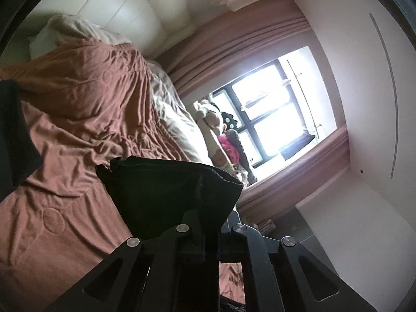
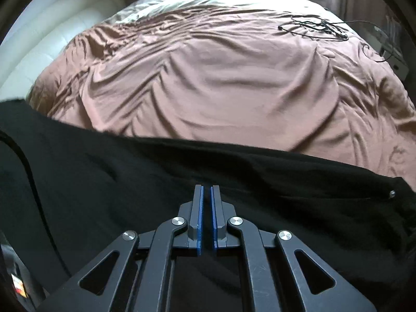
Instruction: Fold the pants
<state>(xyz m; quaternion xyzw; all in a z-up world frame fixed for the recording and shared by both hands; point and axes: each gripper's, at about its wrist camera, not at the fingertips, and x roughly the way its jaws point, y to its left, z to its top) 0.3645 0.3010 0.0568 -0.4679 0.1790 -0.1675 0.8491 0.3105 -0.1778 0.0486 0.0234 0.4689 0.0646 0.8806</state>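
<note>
The black pants [image 2: 130, 182] lie spread across the near part of a bed with a brown cover [image 2: 221, 83]. My right gripper [image 2: 206, 189] hovers over the pants near the waistband, where a metal button [image 2: 392, 193] shows at the right; its blue-padded fingers stand almost closed with a narrow gap and nothing between them. In the left wrist view, which is rolled sideways, my left gripper [image 1: 205, 223] is shut on a bunched end of the black pants [image 1: 166, 189] and holds it up above the bed cover [image 1: 78, 117]. Its fingertips are hidden by the cloth.
A black cable [image 2: 317, 27] lies coiled on the far right of the bed. A white padded headboard [image 2: 39, 49] is at the left. Pillows [image 1: 70, 30], stuffed toys [image 1: 218, 122], pink curtains [image 1: 247, 41] and a bright window [image 1: 273, 104] lie beyond the bed.
</note>
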